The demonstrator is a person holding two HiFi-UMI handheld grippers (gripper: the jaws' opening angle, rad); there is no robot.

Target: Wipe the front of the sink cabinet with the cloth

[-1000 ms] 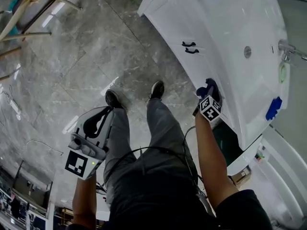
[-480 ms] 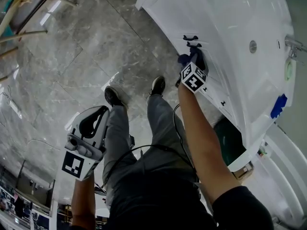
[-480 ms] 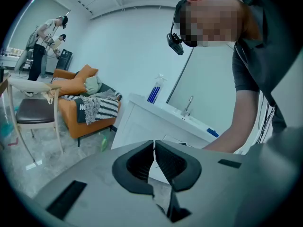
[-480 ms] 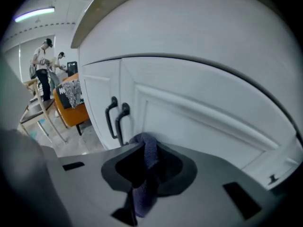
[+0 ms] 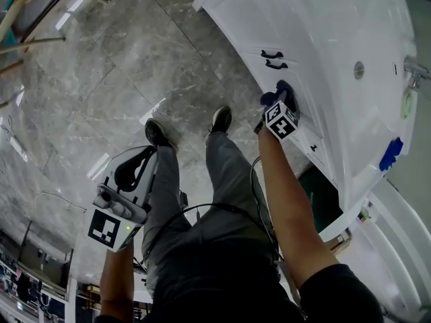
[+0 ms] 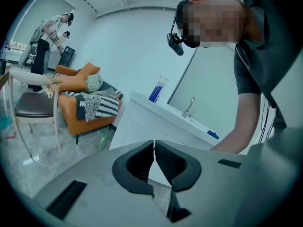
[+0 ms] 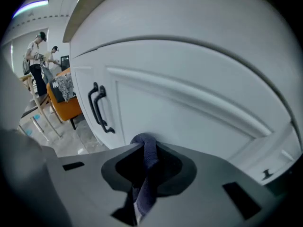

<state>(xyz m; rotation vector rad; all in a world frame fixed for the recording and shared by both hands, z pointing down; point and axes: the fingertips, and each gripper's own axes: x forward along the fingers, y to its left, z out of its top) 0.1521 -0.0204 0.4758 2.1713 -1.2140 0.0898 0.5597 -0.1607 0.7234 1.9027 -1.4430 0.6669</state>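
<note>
Right gripper: its jaws are clamping down on a dark blue cloth, which is keeping them a little apart.
Cloth: it is bunching up between the jaw tips and trailing back through the gap. Its front fold is resting against the white cabinet front.
Place on the cabinet: in the right gripper view the cloth is meeting the flat door panel, near the pair of black handles and to their right. In the head view the cloth is sitting just beside the handles, on the side nearer the person.
Right arm: in the head view it is reaching out over the person's legs, and the right gripper is pointing at the cabinet front.
Left gripper: its jaws are closing fully on each other, tips touching, with nothing between them.
Left arm: in the head view it is hanging low beside the person's left leg, holding the left gripper well apart from the cabinet and over the grey marble floor.
Sink top: a faucet and a small blue thing are sitting on the white top above the cabinet front.
Room behind: in the left gripper view an orange sofa with a striped throw, a chair and a spray bottle on the sink top are showing, and two people are standing far off.
</note>
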